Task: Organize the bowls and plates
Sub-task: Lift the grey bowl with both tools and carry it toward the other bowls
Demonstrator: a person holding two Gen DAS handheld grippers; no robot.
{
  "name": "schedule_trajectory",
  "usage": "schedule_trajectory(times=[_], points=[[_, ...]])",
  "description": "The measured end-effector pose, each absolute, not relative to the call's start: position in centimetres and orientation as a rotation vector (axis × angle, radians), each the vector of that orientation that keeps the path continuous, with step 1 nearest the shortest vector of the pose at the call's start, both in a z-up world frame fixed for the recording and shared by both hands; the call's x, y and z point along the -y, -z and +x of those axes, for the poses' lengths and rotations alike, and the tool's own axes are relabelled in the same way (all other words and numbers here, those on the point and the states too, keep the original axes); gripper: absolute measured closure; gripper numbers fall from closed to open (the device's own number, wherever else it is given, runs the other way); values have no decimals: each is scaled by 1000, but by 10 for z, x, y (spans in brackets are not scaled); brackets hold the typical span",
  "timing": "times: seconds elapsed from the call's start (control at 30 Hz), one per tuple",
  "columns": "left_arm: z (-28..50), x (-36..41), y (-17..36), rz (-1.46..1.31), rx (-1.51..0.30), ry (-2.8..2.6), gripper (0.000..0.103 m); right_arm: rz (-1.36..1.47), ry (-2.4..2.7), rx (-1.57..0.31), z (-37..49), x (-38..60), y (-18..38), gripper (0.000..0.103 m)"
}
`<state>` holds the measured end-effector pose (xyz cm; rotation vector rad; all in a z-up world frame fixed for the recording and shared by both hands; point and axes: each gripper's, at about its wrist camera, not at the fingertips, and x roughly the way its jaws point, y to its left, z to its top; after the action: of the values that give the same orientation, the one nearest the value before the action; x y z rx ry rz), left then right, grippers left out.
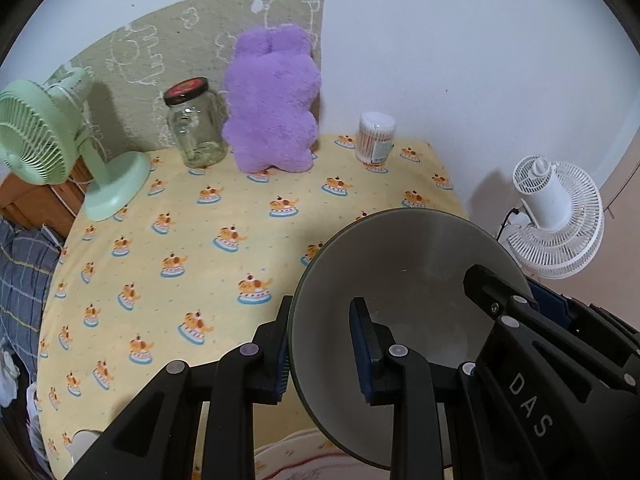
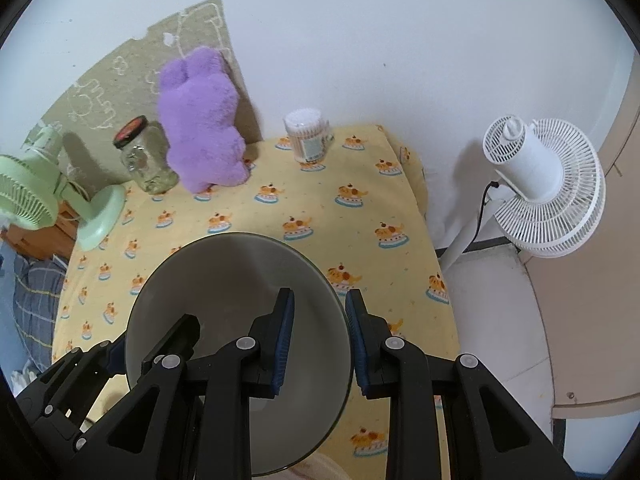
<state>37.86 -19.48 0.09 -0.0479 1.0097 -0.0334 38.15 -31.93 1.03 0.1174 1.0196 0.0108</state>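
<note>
A grey bowl (image 1: 400,264) (image 2: 232,280) hangs tilted above the yellow patterned tablecloth (image 1: 180,220), held from both sides. My left gripper (image 1: 322,346) is shut on its left rim, one pad inside and one outside. On the opposite rim my right gripper (image 2: 320,340) is shut the same way. One finger (image 1: 492,292) of the right gripper shows inside the bowl in the left wrist view. The right wrist view likewise shows a finger (image 2: 176,340) of the left gripper. Below the bowl, at the frame bottom, a pale dish edge (image 1: 300,456) peeks out, mostly hidden.
Along the back wall stand a green desk fan (image 1: 44,136), a glass jar with a dark lid (image 1: 196,128), a purple plush toy (image 1: 272,100) and a cotton swab tub (image 1: 376,136). A white floor fan (image 2: 548,184) stands off the table's right edge. Blue checked fabric (image 1: 20,280) lies left.
</note>
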Motion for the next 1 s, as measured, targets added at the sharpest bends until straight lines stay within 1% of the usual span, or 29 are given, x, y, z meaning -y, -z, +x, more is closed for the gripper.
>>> schedule_trajectory(times=[0.3,0.67,1.0], points=[[344,156,-22,-51,-989,71,78,108,20,-984,343,280,-38,73],[293,90,-45,-47,-968,81,78,96,5,-959,292,214,-74,73],[248,37,-52,-55,-959,81,78,66,-24,-940,246,161,-87,73]])
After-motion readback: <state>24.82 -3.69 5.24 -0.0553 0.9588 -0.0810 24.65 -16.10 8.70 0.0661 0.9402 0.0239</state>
